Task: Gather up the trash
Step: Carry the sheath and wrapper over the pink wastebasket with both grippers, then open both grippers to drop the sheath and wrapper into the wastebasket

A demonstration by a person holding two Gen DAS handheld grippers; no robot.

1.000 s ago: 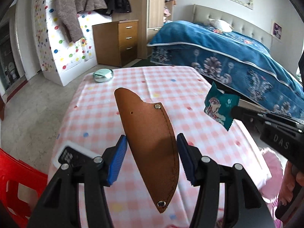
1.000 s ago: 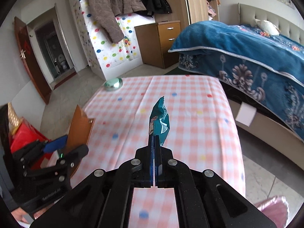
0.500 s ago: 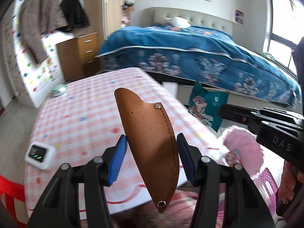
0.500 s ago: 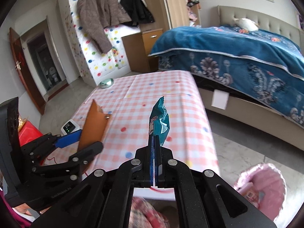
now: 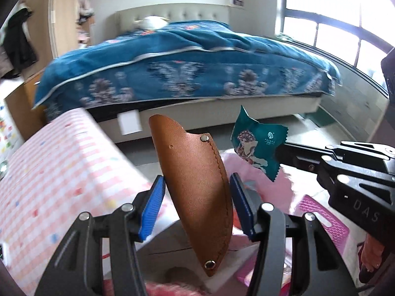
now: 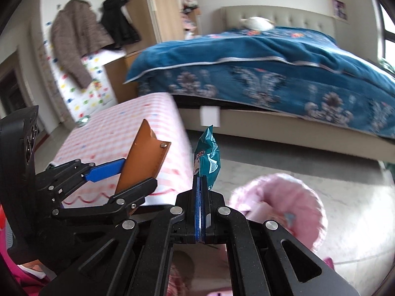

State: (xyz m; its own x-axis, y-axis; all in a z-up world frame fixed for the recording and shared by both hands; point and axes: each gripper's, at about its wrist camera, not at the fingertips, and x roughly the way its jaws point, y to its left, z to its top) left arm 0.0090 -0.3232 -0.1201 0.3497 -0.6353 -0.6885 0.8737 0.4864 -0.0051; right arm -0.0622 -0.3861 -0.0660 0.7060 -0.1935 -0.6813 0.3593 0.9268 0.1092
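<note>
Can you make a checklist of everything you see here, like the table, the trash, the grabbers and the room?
Surface: table with pink checked cloth, at left.
Job's things: brown leather sheath and teal snack wrapper, both held in the air; pink bin on the floor below.
Clutter: small round tin at the table's far edge.
Grippers: left gripper shut on the sheath; right gripper pinching the wrapper.
Cables: nothing seen.
Surroundings: bed with blue quilt, jackets hanging on the wall.

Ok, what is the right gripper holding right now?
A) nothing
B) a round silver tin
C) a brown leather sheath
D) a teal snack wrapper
D: the right gripper is shut on the teal snack wrapper, while the brown leather sheath sits in the left gripper.
</note>
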